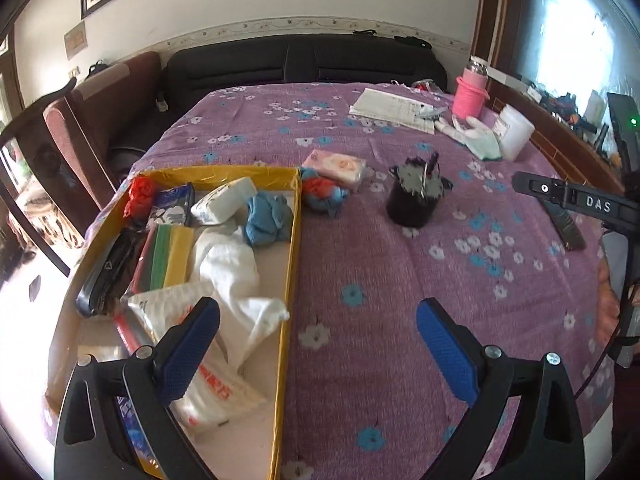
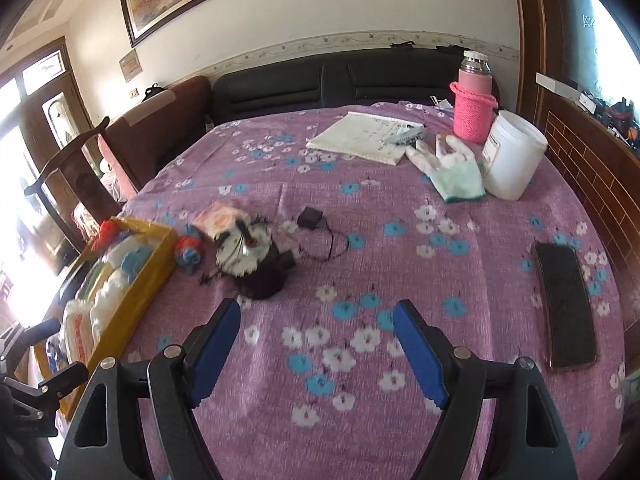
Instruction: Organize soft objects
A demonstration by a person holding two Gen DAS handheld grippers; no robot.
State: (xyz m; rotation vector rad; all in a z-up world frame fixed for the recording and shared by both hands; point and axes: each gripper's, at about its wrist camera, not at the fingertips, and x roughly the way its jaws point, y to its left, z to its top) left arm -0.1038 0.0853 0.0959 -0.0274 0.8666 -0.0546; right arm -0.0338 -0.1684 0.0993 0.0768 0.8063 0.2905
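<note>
The soft things sit mostly in a yellow box [image 1: 294,240] at the left edge of the tabletop [image 1: 380,280], which is covered with a purple flowered cloth. Inside it lie a blue cloth bundle [image 1: 266,216], a white cloth [image 1: 236,272], a white tissue pack [image 1: 224,198], a red bundle [image 1: 140,196] in the far corner, a printed plastic bag [image 1: 216,384] and a stack of coloured sheets [image 1: 168,256]. The box's near end is cut off by the frame, and the left claw's finger covers part of the plastic bag.

Just outside the box's right wall rests a red-and-blue soft bundle [image 1: 322,196], touching a pink tissue pack [image 1: 336,166] behind it. Near these stands a dark, round object [image 1: 414,196] with a grey frayed top; it is blurred in both views and hard to identify.

The left claw [image 1: 318,354] hangs wide open over the box wall, with nothing between its blue pads. The right claw [image 2: 318,354] is likewise spread wide and empty above bare cloth, with a dark phone [image 2: 566,306] to its right.

Farther back lie a white glove [image 2: 452,168], a white tub [image 2: 514,154], a pink-sleeved bottle [image 2: 474,104] and papers [image 2: 360,138]. The small writing on them is unreadable.
</note>
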